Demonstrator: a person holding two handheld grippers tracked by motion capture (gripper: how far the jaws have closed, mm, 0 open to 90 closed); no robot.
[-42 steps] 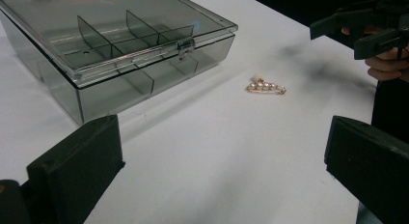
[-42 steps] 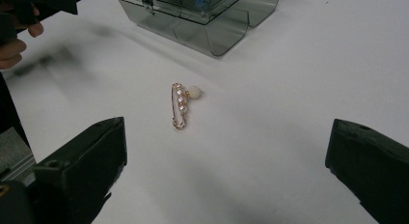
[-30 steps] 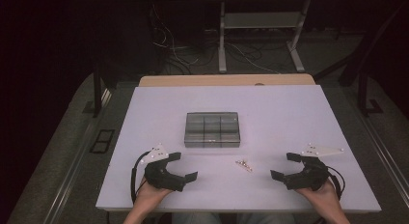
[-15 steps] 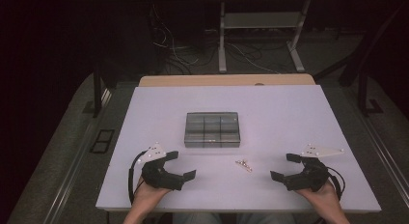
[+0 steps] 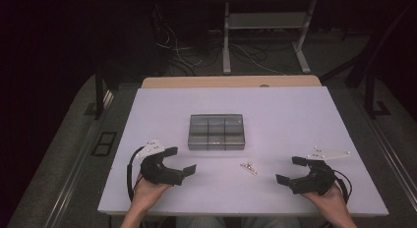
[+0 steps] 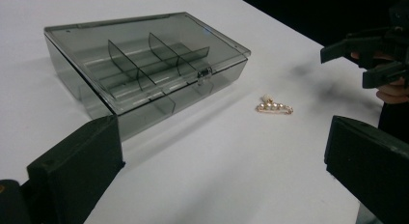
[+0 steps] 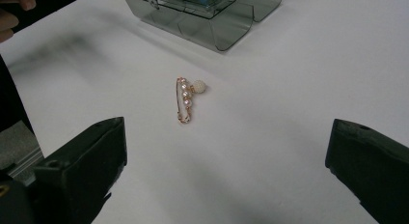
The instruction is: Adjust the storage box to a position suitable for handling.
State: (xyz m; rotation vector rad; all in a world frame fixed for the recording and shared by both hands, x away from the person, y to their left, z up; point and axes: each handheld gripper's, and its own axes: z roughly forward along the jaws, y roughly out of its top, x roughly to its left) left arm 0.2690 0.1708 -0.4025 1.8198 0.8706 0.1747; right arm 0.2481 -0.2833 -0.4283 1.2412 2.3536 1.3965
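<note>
Left gripper (image 5: 183, 160): we hold it low over the near left part of the table, jaws spread wide with nothing between them; in the left gripper view its two black jaws stand far apart at the bottom corners, aimed toward the box and the brooch.

Right gripper (image 5: 294, 171): we hold it low over the near right part of the table, jaws likewise wide apart and empty; in the right gripper view they frame the brooch from well back.

Brooch (image 7: 187, 97): a small gold pin set with a row of pearl-like beads and one larger white bead hanging at one end. It lies flat on the bare tabletop, between our two grippers and touched by neither, just in front of the box's near edge.

Box (image 5: 216, 131): a smoky clear plastic organiser with inner dividers forming several compartments. Its lid is down, with a small clasp at the front edge (image 6: 206, 73). It sits near the middle of the table, apart from the brooch. We cannot tell for sure whether its compartments hold anything.

Table (image 5: 295, 115): a white top.

Hands: our left hand (image 5: 147, 191) and right hand (image 5: 330, 197) grip the tools from the near edge.
</note>
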